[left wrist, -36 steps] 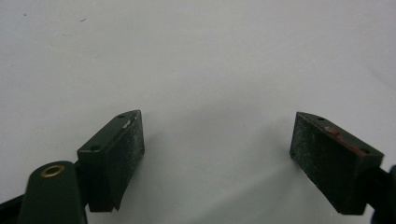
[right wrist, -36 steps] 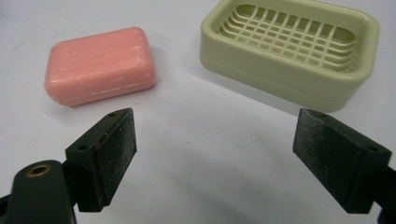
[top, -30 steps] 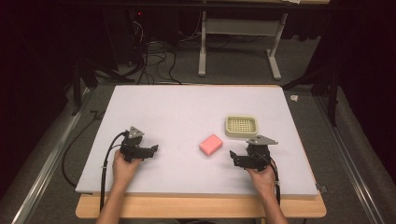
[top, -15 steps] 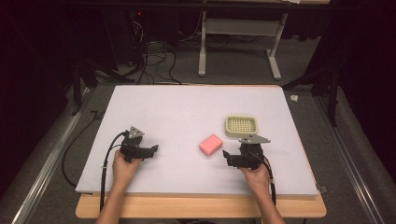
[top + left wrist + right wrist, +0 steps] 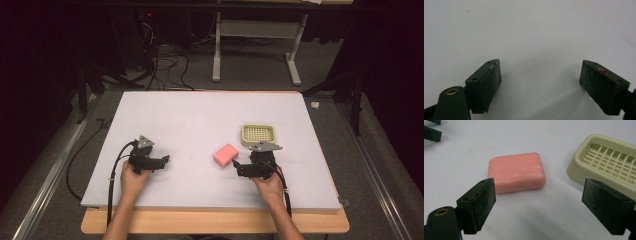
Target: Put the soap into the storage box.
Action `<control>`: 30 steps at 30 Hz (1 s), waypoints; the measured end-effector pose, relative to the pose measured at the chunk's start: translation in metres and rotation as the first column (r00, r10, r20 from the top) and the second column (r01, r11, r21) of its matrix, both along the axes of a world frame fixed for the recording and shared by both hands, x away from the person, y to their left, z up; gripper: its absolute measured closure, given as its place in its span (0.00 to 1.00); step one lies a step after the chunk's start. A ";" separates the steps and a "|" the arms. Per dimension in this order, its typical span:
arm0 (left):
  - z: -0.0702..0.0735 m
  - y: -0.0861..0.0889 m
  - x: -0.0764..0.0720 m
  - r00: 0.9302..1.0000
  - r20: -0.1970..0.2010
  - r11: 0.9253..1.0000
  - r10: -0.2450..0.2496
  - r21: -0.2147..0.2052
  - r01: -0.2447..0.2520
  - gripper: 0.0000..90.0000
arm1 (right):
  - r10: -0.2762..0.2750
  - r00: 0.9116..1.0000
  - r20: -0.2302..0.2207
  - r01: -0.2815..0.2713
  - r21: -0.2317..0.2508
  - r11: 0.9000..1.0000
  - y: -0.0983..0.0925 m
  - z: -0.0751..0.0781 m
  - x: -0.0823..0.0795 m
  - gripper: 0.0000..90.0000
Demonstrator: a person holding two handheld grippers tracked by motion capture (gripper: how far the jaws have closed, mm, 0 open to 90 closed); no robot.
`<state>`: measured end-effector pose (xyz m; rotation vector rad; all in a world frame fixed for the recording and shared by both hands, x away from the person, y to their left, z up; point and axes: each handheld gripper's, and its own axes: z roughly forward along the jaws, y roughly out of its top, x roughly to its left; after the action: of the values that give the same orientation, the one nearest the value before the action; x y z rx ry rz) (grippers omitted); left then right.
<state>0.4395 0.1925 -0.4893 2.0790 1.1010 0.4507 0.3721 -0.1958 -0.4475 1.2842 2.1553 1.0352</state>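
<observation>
A pink bar of soap (image 5: 225,155) lies flat on the white table top (image 5: 200,120), right of the middle. A pale yellow-green soap dish (image 5: 258,134) with a grid floor stands just behind and right of it, with nothing in it. My right gripper (image 5: 237,168) is open, close to the soap's near side and pointing left across the table. In the right gripper view the soap (image 5: 516,172) lies just beyond the open right gripper (image 5: 539,192), and the dish (image 5: 609,157) sits past the right jaw. My left gripper (image 5: 165,160) rests open at the left; between the jaws of this left gripper (image 5: 540,67) there is only bare table.
The table's wooden front edge (image 5: 215,222) runs below both hands. Table legs (image 5: 216,55) and cables lie on the dark floor behind the table. The left gripper's jaw tips (image 5: 431,132) show far off in the right gripper view.
My right gripper has shifted left and turned toward the pink soap. The left gripper, the soap and the dish have stayed put.
</observation>
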 end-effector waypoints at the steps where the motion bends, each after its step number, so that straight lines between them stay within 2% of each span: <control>1: 0.000 0.000 0.000 1.000 0.000 1.000 0.000 0.000 0.000 0.20 | 0.000 1.000 0.000 0.000 0.000 1.000 0.000 0.000 0.000 0.14; 15: 0.000 0.000 0.000 1.000 -0.001 1.000 0.000 0.002 0.000 0.20 | 0.029 0.999 -0.020 -0.029 -0.006 1.000 0.018 -0.001 0.013 0.13; 24: 0.000 0.000 0.000 1.000 -0.001 1.000 0.000 0.002 0.000 0.20 | 0.050 0.999 -0.006 -0.050 -0.023 0.999 0.029 0.003 0.020 0.13; 30: 0.000 0.000 0.000 1.000 -0.001 1.000 0.000 0.001 0.000 0.20 | 0.053 0.999 0.000 -0.053 -0.045 0.998 0.039 -0.002 0.025 0.13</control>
<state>0.4395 0.1927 -0.4892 2.0801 1.1018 0.4503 0.3976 -0.1572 -0.4494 1.2116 2.2104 1.0015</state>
